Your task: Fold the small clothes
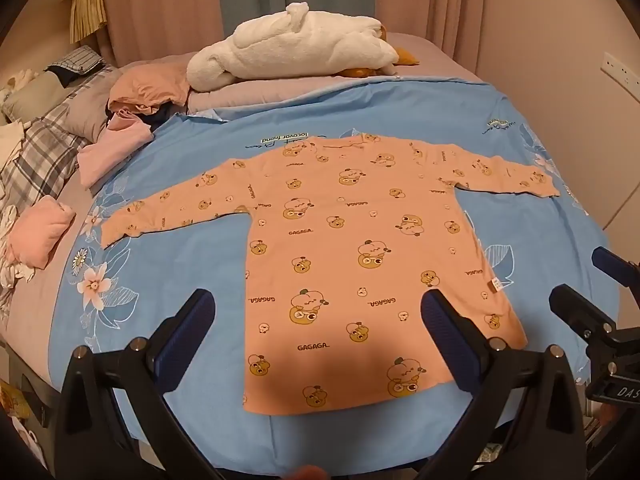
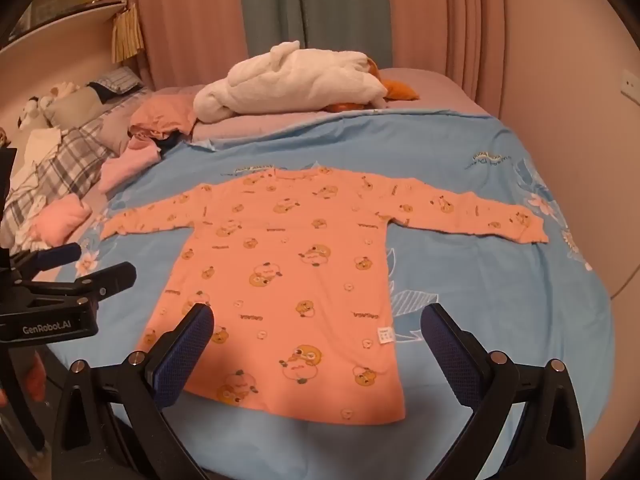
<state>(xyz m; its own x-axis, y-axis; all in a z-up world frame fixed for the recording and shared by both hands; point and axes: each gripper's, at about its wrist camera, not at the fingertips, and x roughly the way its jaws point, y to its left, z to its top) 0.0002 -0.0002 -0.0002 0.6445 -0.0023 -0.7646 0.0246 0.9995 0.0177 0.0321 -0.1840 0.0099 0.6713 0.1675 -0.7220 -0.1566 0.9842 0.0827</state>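
A small orange long-sleeved shirt (image 1: 344, 248) with cartoon prints lies flat on the blue sheet (image 1: 180, 184), sleeves spread to both sides, hem toward me. It also shows in the right wrist view (image 2: 288, 264). My left gripper (image 1: 316, 320) is open and empty, held above the shirt's hem. My right gripper (image 2: 316, 332) is open and empty, above the hem's right part. The right gripper shows at the right edge of the left wrist view (image 1: 592, 292); the left gripper shows at the left of the right wrist view (image 2: 86, 266).
A white plush toy (image 1: 296, 44) lies at the back of the bed. Pink folded clothes (image 1: 40, 236) and a loose pile (image 1: 136, 108) sit at the left by plaid bedding (image 1: 36, 160). Curtains (image 2: 312, 8) hang behind; a wall (image 1: 580, 80) is on the right.
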